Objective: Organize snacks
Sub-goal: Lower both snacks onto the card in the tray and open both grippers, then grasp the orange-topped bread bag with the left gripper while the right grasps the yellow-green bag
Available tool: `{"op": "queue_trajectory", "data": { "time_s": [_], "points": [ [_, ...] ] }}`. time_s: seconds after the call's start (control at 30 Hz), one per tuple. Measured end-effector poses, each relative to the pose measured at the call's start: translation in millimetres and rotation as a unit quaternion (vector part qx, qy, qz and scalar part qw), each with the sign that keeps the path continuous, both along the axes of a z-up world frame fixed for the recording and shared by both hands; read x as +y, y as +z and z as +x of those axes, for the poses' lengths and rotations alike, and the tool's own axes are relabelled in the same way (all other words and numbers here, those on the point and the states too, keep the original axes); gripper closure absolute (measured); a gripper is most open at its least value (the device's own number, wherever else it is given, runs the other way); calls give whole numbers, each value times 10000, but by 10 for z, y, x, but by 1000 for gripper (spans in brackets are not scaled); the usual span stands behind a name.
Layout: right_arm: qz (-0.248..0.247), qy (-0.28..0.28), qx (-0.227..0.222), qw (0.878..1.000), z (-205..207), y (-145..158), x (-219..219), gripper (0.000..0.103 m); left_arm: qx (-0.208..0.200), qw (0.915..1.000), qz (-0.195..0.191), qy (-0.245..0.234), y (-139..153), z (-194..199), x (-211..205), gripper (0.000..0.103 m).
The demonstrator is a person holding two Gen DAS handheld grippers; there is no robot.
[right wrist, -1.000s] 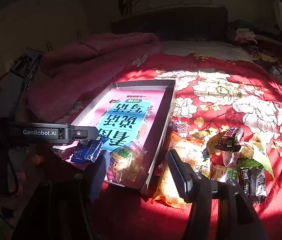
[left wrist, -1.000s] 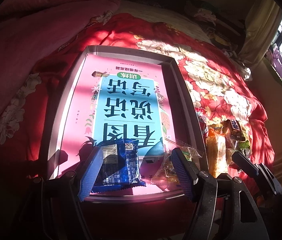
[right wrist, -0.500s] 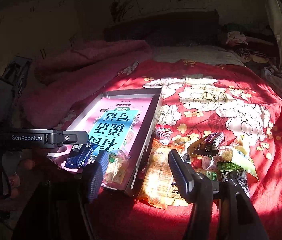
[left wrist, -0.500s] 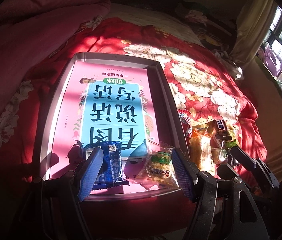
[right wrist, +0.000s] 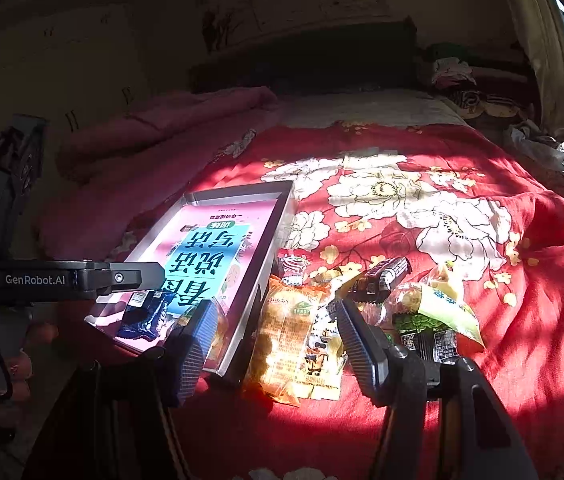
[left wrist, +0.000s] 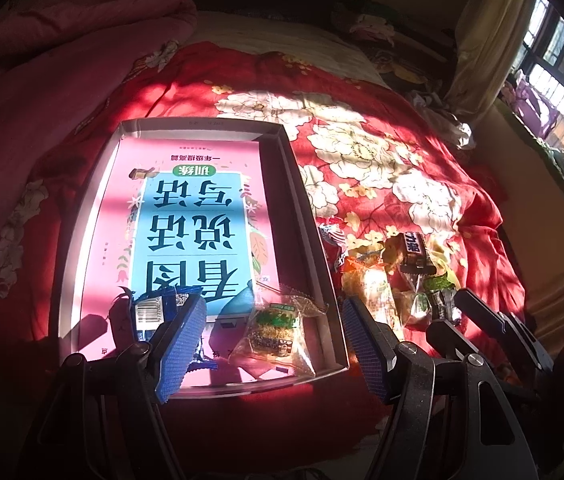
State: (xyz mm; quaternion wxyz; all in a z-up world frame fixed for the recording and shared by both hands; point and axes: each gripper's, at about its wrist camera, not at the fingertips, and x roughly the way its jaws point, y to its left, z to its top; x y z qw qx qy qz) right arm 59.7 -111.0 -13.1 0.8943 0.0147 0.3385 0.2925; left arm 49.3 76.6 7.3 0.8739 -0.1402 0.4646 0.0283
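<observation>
A shallow grey box (left wrist: pixel 302 216) with a pink and blue book cover inside lies on the red floral bedspread; it also shows in the right wrist view (right wrist: pixel 273 236). In its near end lie a blue snack packet (left wrist: pixel 149 312) and a clear-wrapped green-label snack (left wrist: pixel 277 332). My left gripper (left wrist: pixel 273 344) is open and empty above the box's near edge. A pile of snacks lies right of the box: an orange packet (right wrist: pixel 290 336), a dark bar (right wrist: pixel 386 276), green packets (right wrist: pixel 430 328). My right gripper (right wrist: pixel 277 344) is open and empty, just above the orange packet.
A pink quilt (left wrist: pixel 41 80) is bunched along the left of the bed. A dark headboard (right wrist: pixel 302 52) and clothes lie at the far end. A curtain and window (left wrist: pixel 554 52) are at the right. The bedspread (right wrist: pixel 522 272) stretches right of the pile.
Both grippers have pulled back and swung right; the box has slid left in the right wrist view and the snack pile now sits between its fingers. Both stay open.
</observation>
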Motion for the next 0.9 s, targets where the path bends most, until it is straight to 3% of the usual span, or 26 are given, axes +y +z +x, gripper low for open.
{"op": "queue_trajectory", "data": {
  "time_s": [0.5, 0.9],
  "points": [
    [172, -323, 94, 9993, 39, -26, -351, 41, 56, 9993, 111, -349, 66, 135, -416, 30],
    [299, -835, 173, 9959, 175, -57, -744, 41, 331, 9969, 58, -710, -83, 237, -791, 30]
  ]
}}
